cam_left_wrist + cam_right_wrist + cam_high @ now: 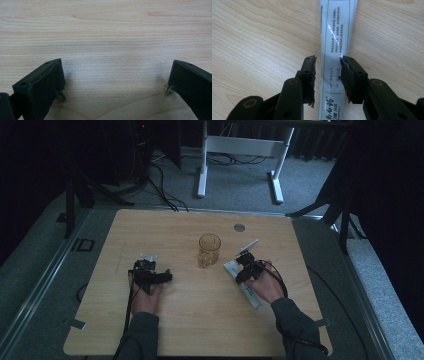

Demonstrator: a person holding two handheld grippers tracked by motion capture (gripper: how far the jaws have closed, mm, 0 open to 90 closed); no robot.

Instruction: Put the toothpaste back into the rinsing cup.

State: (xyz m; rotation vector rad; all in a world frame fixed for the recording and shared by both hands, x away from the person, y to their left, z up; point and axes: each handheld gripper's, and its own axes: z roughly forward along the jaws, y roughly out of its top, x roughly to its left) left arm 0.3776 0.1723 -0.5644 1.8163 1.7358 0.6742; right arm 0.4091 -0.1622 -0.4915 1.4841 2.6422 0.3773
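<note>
A white toothpaste tube (335,30) with printed text lies flat on the wooden table (190,320); in the high view the tube (252,298) runs diagonally under the person's right hand. My right gripper (327,59) points down over it with one jaw on each side. The right jaw meets the tube's edge, while a thin gap shows at the left jaw. My right gripper (246,270) sits just right of an amber glass mug (209,250). My left gripper (116,77) hovers close over bare wood, jaws wide open with nothing between them. It (150,275) is to the left of the mug.
A round grey grommet (239,227) is set into the table behind the mug. Beyond the far edge stand a white desk frame (202,170) and dark stand legs (320,207) on grey carpet. Cables trail from both grippers toward the near edge.
</note>
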